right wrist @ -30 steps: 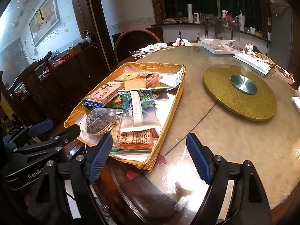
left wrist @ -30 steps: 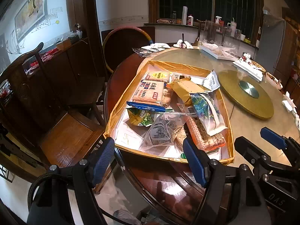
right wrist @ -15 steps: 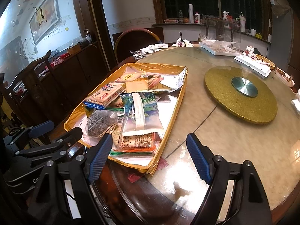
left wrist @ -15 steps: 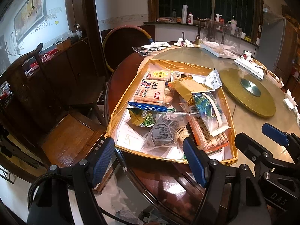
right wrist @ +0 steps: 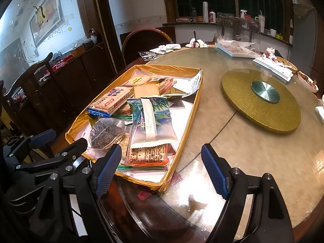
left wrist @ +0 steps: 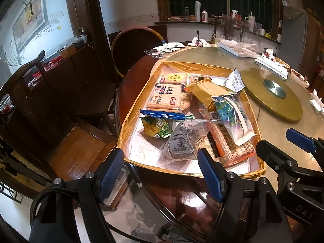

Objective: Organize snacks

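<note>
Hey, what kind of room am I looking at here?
Most likely a home dining room. A large round table carries a gold lazy Susan, wooden chairs stand around it, and a dark wooden sideboard lines the wall under a framed fish picture.

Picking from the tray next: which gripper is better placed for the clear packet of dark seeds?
Left, probably. The left gripper is open and lined up on the seed packet; the right gripper points mostly at bare table beside the tray.
</note>
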Demonstrator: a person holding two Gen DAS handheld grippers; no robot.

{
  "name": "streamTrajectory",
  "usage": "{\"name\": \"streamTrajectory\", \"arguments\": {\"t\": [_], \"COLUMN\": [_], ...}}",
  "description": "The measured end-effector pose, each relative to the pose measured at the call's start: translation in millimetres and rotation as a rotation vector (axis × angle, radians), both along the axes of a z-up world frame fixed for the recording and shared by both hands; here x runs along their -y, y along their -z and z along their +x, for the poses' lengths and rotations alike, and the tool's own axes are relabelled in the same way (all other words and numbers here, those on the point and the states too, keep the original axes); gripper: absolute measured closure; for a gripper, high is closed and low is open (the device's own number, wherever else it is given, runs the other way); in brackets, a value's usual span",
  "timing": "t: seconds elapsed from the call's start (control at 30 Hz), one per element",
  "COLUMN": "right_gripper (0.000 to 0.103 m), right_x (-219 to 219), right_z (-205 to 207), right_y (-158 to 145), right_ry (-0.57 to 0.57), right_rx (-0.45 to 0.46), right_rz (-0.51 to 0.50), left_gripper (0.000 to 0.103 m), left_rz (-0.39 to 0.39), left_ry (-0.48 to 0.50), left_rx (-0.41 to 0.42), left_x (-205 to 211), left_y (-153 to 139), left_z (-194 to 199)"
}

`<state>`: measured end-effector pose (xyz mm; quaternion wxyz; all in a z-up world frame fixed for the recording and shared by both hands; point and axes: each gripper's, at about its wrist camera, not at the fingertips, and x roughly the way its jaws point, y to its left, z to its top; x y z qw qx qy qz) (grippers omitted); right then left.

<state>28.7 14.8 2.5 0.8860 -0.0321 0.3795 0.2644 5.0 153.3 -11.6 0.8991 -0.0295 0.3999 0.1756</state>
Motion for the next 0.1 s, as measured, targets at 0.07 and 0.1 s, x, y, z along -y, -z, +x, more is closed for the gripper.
{"name": "streamTrajectory", "arguments": {"t": [0.07, 0.1], "right_gripper": [0.022, 0.022], "right_x": [-0.5, -0.5], "right_z": [-0.2, -0.2], "right_y": [0.4, 0.4], "right_ry": [0.001, 0.000], "right_rx": [0.001, -0.001], "right_rz": [-0.002, 0.000], "left_gripper": [0.028, 0.028], "left_rz": [-0.001, 0.000], "left_ry": [0.001, 0.000], "left_rx": [0.004, 0.006], "left_x": [0.3, 0.2], "left_y": [-0.3, -0.5], "left_z": [-0.1, 0.2]}}
